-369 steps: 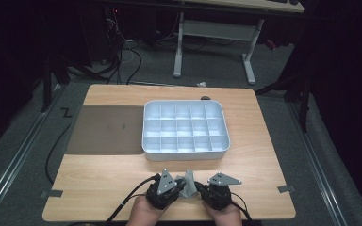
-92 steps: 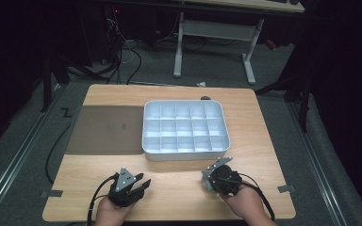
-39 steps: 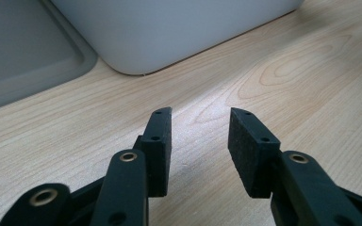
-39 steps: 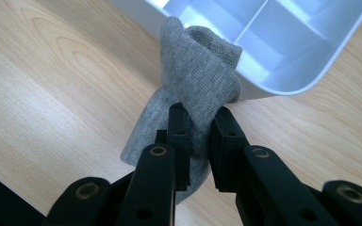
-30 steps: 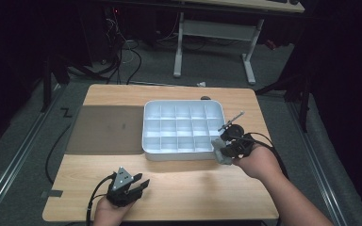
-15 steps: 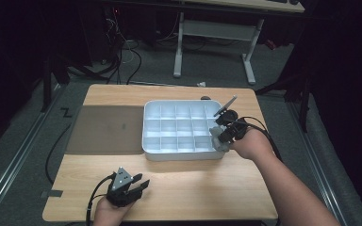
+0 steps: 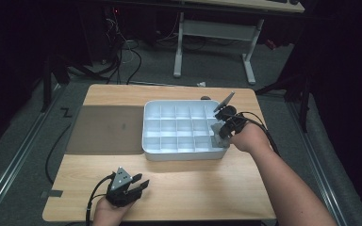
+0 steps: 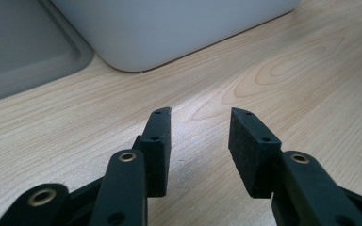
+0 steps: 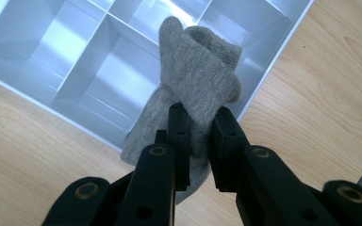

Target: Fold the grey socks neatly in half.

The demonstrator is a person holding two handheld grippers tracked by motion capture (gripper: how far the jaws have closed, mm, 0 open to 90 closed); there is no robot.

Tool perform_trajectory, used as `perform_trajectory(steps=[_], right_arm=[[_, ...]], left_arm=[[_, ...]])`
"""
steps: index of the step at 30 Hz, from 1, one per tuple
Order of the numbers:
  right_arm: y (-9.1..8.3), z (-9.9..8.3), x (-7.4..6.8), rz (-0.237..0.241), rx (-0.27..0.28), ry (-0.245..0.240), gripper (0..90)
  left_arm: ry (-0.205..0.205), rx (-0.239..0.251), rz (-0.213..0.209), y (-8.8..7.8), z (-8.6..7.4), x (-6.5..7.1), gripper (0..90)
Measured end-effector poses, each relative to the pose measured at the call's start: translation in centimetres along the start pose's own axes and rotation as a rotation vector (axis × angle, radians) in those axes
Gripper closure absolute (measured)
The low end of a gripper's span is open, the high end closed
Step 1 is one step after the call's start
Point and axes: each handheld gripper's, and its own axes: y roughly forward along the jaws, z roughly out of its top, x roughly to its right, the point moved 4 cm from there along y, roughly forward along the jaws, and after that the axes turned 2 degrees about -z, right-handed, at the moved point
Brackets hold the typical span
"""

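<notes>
A white compartment tray (image 7: 184,155) stands in the middle of the wooden table. My right gripper (image 7: 220,128) hangs over the tray's right edge, shut on a folded grey sock (image 7: 218,135). In the right gripper view the sock (image 9: 198,70) bulges out past the jaws of this gripper (image 9: 200,115), above the tray's corner compartments (image 9: 75,70). My left gripper (image 7: 140,182) rests near the front left edge of the table. Seen in the left gripper view, this gripper (image 8: 200,117) is open with bare wood between its jaws, and the tray's outer wall (image 8: 169,28) lies ahead.
A dark grey mat (image 7: 103,129) lies flat on the table left of the tray, and its corner (image 8: 23,47) appears in the left gripper view. Cables trail from both grippers. A desk frame and wires stand on the floor beyond the table.
My right hand has carried the sock from beside the tray's near right corner farther along and in over its right edge. The left hand has stayed put.
</notes>
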Motion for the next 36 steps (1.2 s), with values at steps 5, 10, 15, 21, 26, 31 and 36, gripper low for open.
perform_trajectory(steps=[5, 10, 15, 21, 26, 31, 36], right_arm=[[1.2, 0.0, 0.1, 0.008, -0.033, 0.007, 80.7], [2.8, 0.0, 0.0, 0.015, -0.071, 0.003, 80.6], [3.6, 0.0, -0.2, 0.018, -0.094, 0.006, 80.5], [5.7, 0.0, -0.9, 0.004, -0.149, -0.012, 80.4], [6.9, 0.1, -1.2, -0.007, -0.180, 0.000, 80.4], [7.5, 0.1, -1.3, -0.014, -0.196, -0.018, 80.4], [7.6, 0.1, -1.3, -0.004, -0.202, -0.012, 79.7]], left_arm=[[0.001, 0.000, 0.001, 0.1, 0.0, 0.0, 60.2], [-0.002, 0.001, -0.001, 0.1, 0.0, 0.0, 60.2], [-0.001, -0.002, -0.002, 0.1, -0.1, 0.0, 60.1], [-0.004, -0.003, -0.002, 0.1, -0.1, -0.1, 59.9], [-0.007, -0.003, -0.001, 0.1, -0.1, -0.1, 59.9], [-0.005, -0.006, -0.004, 0.1, -0.1, -0.1, 59.9], [-0.004, -0.005, -0.004, 0.1, -0.1, -0.1, 59.8]])
